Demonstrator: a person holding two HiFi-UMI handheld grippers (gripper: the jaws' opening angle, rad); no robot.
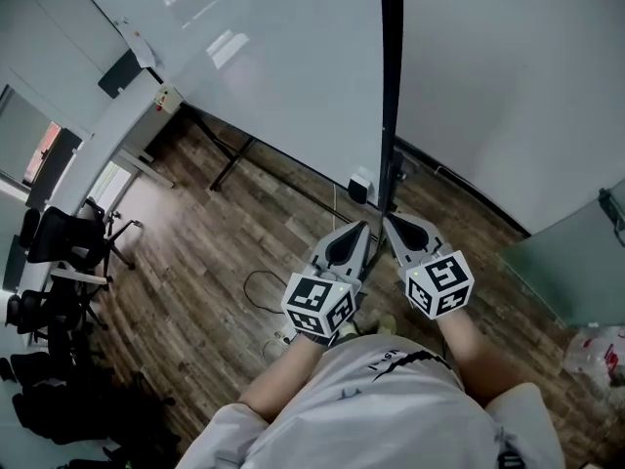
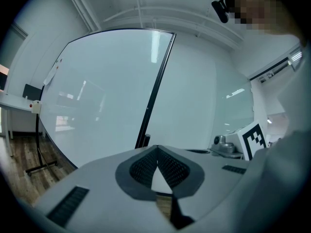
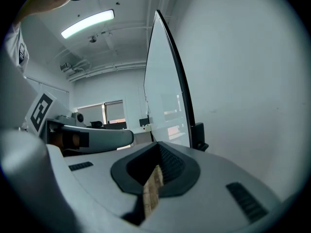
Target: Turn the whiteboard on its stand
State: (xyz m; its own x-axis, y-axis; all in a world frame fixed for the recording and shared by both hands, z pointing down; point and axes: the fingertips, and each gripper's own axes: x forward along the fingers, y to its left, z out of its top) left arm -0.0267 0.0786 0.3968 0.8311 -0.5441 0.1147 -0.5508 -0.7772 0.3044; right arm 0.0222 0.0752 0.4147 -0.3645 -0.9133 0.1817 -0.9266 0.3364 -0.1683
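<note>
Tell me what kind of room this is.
Likely an office or meeting room: a large freestanding whiteboard, office chairs on a wood-look floor, and a ceiling strip light.

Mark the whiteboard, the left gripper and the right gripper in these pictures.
whiteboard (image 1: 273, 66): head view, on its white face.
left gripper (image 1: 363, 228): head view, between its closed tips.
right gripper (image 1: 390, 220): head view, between its closed tips.
</note>
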